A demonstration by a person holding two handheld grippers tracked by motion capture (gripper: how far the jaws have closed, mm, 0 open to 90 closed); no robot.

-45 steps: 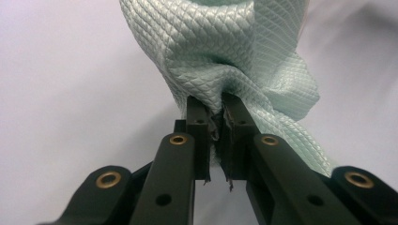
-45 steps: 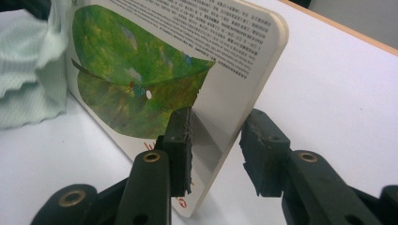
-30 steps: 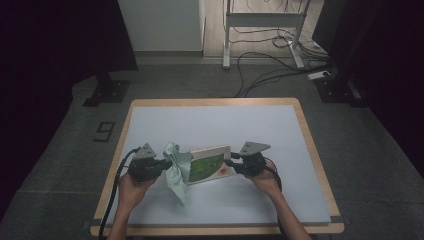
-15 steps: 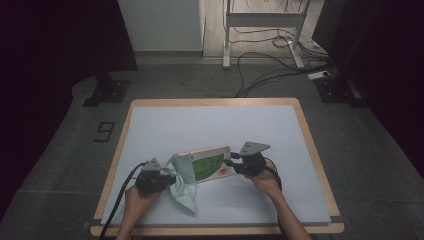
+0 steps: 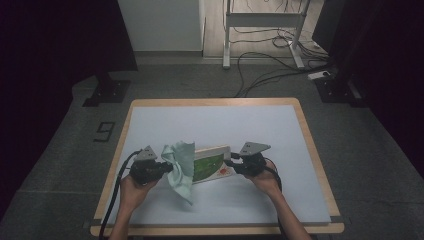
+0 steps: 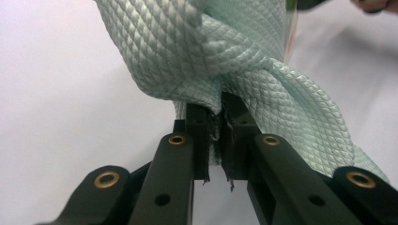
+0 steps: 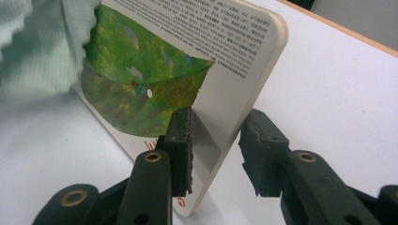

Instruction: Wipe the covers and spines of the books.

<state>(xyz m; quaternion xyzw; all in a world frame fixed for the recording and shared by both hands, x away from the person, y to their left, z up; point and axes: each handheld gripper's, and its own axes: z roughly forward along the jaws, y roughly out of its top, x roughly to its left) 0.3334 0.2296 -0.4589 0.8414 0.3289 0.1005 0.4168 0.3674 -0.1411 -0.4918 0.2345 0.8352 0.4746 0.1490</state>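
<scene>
In the lower middle of the high view, the left gripper [image 5: 170,167] has its jaws pinched tight on a bunched pale green cloth [image 5: 182,167], which drapes against the left end of a book [image 5: 212,164] tilted up off the white table [image 5: 210,125]. The right gripper [image 5: 232,162] holds the book's right edge. In the right gripper view its left pad [image 7: 180,140] presses the cover; the far pad seems a little off the back, though the angle is poor.
</scene>
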